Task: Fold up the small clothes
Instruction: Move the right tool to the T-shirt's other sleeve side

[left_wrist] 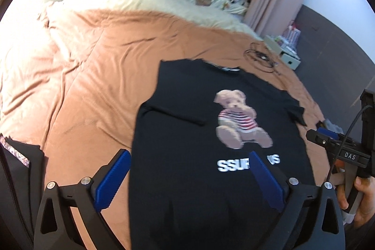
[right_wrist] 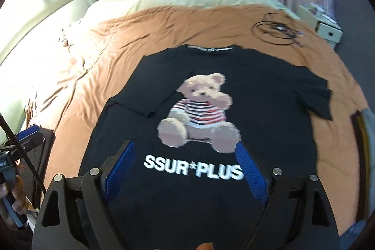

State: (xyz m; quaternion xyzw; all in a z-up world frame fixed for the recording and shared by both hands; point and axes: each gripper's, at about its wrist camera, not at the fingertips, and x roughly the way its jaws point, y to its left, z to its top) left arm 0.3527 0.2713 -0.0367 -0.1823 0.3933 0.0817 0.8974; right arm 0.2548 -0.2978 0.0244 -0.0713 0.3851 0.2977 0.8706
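Blue-padded fingers of the right gripper (right_wrist: 185, 170) stand wide apart, holding nothing, above the hem of the black cotton T-shirt with a teddy-bear print (right_wrist: 211, 86); the left gripper (left_wrist: 189, 177) is equally spread and empty. Lying on the brown quilted bed cover (left_wrist: 93, 67), the shirt has its 9 o'clock sleeve folded inward. Next, probably, the 3 o'clock sleeve. Motion blur and the frame edge hide the hem.

Open brown bedspread (right_wrist: 140, 25) is left to the left of and beyond the black T-shirt (right_wrist: 269, 90). The far right corner is taken up by a coiled cable (right_wrist: 276, 32). Dark folded clothes (left_wrist: 21, 170) are piled near the left edge.
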